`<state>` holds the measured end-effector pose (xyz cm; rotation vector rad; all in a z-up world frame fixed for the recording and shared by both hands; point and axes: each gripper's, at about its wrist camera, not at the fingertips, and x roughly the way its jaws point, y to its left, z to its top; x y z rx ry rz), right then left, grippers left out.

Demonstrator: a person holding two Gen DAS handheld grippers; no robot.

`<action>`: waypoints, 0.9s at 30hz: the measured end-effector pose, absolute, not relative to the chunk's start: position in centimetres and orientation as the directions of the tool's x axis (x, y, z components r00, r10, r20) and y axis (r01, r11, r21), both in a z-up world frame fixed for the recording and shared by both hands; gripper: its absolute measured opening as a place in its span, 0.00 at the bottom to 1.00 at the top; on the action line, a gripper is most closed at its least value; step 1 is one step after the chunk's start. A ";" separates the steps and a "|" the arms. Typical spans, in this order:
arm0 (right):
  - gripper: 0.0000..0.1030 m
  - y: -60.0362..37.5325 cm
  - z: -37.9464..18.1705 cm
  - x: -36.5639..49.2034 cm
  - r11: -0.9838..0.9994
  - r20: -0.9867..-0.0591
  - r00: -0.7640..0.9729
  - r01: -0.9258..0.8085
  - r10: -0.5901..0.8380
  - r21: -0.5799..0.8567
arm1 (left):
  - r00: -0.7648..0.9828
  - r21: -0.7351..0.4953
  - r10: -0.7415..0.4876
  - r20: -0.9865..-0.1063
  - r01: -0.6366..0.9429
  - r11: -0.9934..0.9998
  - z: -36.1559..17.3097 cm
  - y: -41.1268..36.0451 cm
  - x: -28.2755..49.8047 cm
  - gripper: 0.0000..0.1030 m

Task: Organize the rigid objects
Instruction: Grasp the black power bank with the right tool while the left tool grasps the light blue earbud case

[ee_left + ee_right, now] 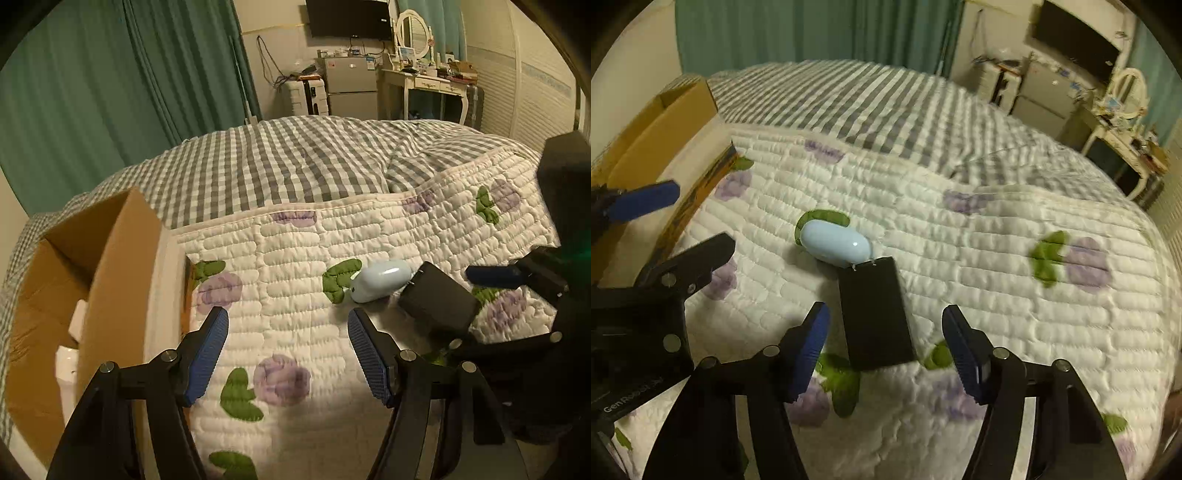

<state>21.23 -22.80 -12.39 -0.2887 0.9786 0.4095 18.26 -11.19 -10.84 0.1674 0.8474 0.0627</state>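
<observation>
Right wrist view shows my right gripper parted, its jaws straddling the near end of the black charger without touching. That charger lies on the quilt against a pale blue case. My left gripper gapes over bare quilt, empty.

My view of the cardboard box cuts off left; white items inside half hidden; dresser clutter too small.
</observation>
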 end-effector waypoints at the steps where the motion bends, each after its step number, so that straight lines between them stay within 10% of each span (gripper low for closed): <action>1: 0.62 -22.6 -13.0 21.7 0.882 -0.858 0.467 -0.470 0.216 -0.034 | 0.661 0.170 0.121 -0.741 0.010 0.985 -11.1 -11.1 18.5 0.68; 9: 0.38 -24.5 -12.5 21.7 0.912 -0.839 0.501 -0.410 0.213 -0.014 | 0.641 0.155 0.071 -0.765 0.076 0.985 -13.0 -12.4 19.8 0.68; 27: 0.37 -28.9 -11.2 22.1 0.955 -0.800 0.554 -0.287 0.231 0.077 | 0.567 0.033 -0.073 -0.820 0.175 0.984 -17.0 -16.2 21.6 0.68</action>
